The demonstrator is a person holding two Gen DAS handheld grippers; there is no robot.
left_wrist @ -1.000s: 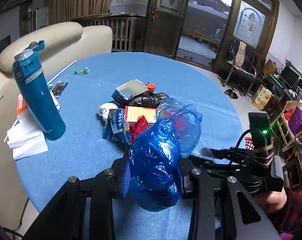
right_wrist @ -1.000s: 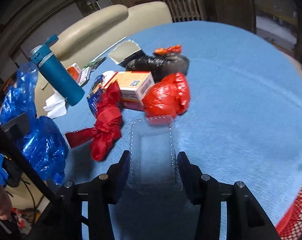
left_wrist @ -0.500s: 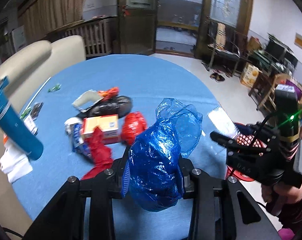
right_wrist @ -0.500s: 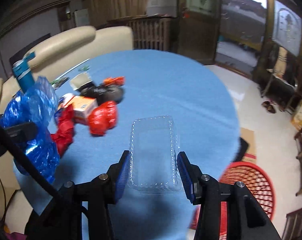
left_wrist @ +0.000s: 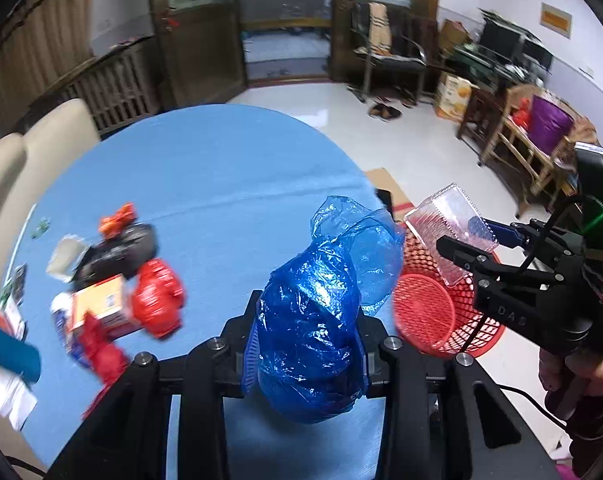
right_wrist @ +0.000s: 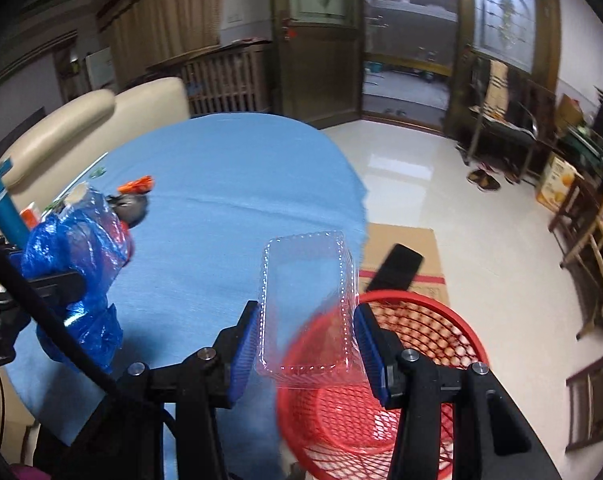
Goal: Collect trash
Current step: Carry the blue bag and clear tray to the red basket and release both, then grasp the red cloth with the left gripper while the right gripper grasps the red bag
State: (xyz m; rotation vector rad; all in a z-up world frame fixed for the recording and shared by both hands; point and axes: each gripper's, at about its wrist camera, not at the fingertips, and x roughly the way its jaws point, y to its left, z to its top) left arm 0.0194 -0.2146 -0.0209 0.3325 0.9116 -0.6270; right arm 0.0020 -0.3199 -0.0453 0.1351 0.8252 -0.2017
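Note:
My left gripper (left_wrist: 309,344) is shut on a crumpled blue plastic bag (left_wrist: 321,304), held above the blue table's near edge. It also shows in the right wrist view (right_wrist: 77,264). My right gripper (right_wrist: 307,344) is shut on a clear plastic clamshell box (right_wrist: 307,304), held over the rim of a red mesh basket (right_wrist: 413,384) on the floor. The box (left_wrist: 449,228) and basket (left_wrist: 429,312) also show in the left wrist view. More trash lies on the table at left: a red bag (left_wrist: 157,300), a black bag (left_wrist: 117,248), an orange carton (left_wrist: 101,304).
The round blue table (left_wrist: 205,184) has beige chairs (right_wrist: 81,128) behind it. A teal bottle (right_wrist: 1,208) stands at the table's left. Flat cardboard (right_wrist: 405,252) lies on the tiled floor beyond the basket. Wooden furniture lines the right wall.
Both grippers have swung right, away from the trash pile toward the table's edge. The clear box now hangs over the red basket. Both grips are unchanged.

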